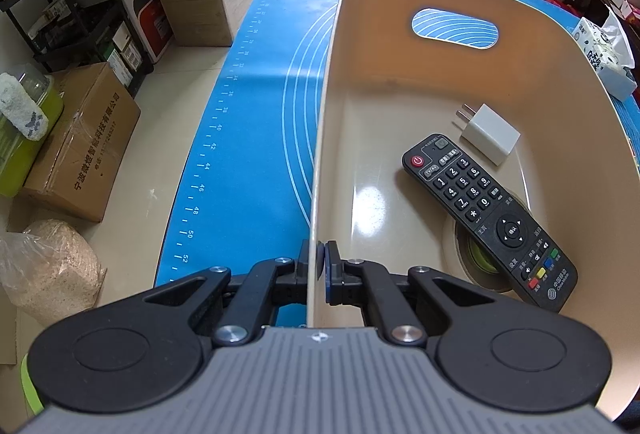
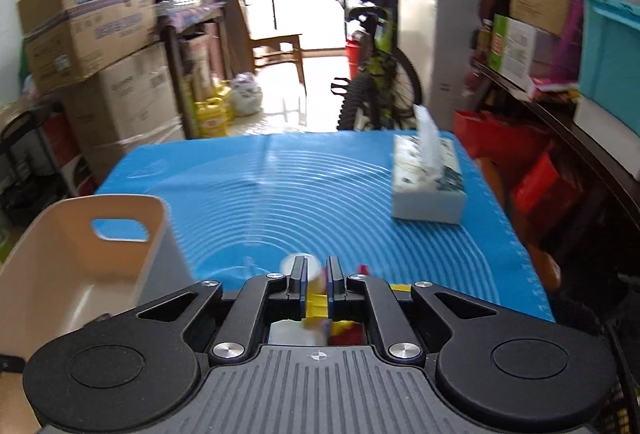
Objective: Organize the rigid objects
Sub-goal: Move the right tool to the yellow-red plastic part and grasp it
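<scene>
My left gripper (image 1: 320, 258) is shut on the left wall of a beige plastic basket (image 1: 320, 138), one pad on each side of the thin rim. Inside the basket lie a black remote control (image 1: 488, 218), a white plug charger (image 1: 490, 134) and a roll of tape (image 1: 464, 254) partly under the remote. In the blurred right wrist view, my right gripper (image 2: 316, 272) hangs over the blue mat (image 2: 280, 186) with its jaws nearly together. Small yellow (image 2: 316, 304), red (image 2: 352, 330) and white (image 2: 290, 262) pieces show between and below the fingers. I cannot tell whether the pads touch them.
A tissue box (image 2: 428, 186) stands at the mat's far right. The basket (image 2: 80, 274) sits at the mat's left edge. Cardboard boxes (image 1: 80, 154), a black rack (image 1: 72, 14) and a bicycle (image 2: 380, 74) crowd the floor around the table.
</scene>
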Motion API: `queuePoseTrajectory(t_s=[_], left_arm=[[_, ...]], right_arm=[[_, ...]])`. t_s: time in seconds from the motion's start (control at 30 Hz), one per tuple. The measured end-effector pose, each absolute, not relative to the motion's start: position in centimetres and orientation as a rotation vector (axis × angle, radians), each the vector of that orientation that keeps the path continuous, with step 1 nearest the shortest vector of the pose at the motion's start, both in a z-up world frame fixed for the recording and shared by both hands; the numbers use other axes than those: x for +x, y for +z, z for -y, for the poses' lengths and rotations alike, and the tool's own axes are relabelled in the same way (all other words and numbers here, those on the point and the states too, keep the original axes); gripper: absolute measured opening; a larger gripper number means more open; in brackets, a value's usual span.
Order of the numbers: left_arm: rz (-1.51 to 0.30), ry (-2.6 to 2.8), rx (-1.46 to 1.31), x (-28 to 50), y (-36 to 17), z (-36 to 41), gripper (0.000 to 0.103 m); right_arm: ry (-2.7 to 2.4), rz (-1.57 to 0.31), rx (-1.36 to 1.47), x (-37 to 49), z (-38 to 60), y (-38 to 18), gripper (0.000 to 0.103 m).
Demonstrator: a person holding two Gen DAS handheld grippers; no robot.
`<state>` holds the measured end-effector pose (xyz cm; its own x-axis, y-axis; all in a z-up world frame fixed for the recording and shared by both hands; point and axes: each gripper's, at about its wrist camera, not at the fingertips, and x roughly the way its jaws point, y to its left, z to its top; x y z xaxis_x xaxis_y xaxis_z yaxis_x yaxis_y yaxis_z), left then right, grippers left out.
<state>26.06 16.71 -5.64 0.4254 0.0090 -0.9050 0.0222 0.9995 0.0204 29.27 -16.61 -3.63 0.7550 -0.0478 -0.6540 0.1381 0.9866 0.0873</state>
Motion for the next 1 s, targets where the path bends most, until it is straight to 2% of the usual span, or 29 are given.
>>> queuePoseTrajectory(t_s=[0.1, 0.17, 0.2, 0.33, 0.53, 0.87, 1.0], left_arm=[[-1.132, -0.007, 0.032, 26.0, -5.7, -16.8, 0.007], [-1.132, -0.007, 0.033, 26.0, -5.7, -16.8, 0.007], [-1.132, -0.008, 0.033, 26.0, -5.7, -16.8, 0.007], [-1.132, -0.008, 0.034, 26.0, -5.7, -16.7, 0.007], [-1.132, -0.011, 0.035, 26.0, -5.7, -16.9, 0.007], [-1.134, -0.009, 0.044, 26.0, -5.7, -16.7, 0.007], [-1.134, -0.007, 0.05, 26.0, -5.7, -16.6, 0.007]], right_arm=[[-0.152, -0.753, 0.15, 29.8, 17.9, -5.3, 0.023], [-0.178, -0.779, 0.163, 30.3, 18.6, -6.2, 0.029], [-0.19, -0.792, 0.169, 30.4, 19.1, -6.6, 0.039], [-0.215, -0.832, 0.222, 31.3, 20.2, -8.1, 0.055], [-0.236, -0.863, 0.422, 32.3, 22.6, -9.8, 0.067], [-0.279, -0.919, 0.939, 33.2, 26.8, -13.4, 0.073], [-0.316, -0.895, 1.05, 33.6, 27.6, -14.6, 0.078]])
